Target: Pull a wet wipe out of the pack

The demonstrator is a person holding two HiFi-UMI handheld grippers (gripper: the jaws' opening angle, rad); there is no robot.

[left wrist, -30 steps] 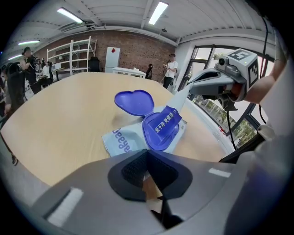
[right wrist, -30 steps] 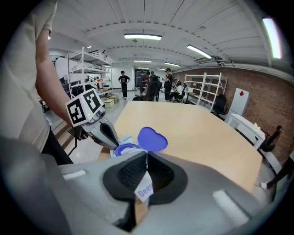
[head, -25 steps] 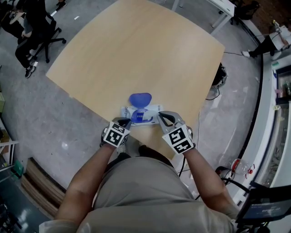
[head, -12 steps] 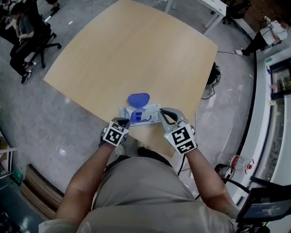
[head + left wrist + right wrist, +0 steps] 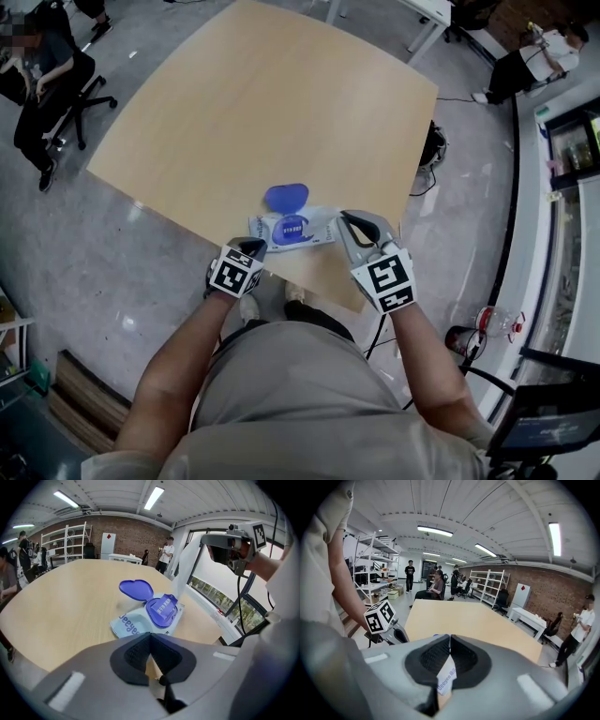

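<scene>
The right gripper (image 5: 347,217) is sitting clamped shut on the wet wipe (image 5: 184,569), holding it up above the right end of the pack (image 5: 298,231); the left gripper (image 5: 150,639) is fully closed too, with nothing showing between its pads; it's hanging low just to the near left of the pack, tips right by the near left corner, though I can't tell if it's actually touching.

Going big to small from there: the light wooden table (image 5: 262,103) is taking up most of the head view; a person on an office chair (image 5: 42,89) is sitting out on the floor at the far left, well away from it; the pack is lying flat close to the table's near edge, between the two grippers; its blue flip lid (image 5: 285,196) is standing open, folded back toward the far side; the wipe itself is stretching as a thin, see-through white sheet from around the pack's opening, up and to the right into the right gripper's jaws; whether its bottom end is clear of the pack, I can't make out.
</scene>
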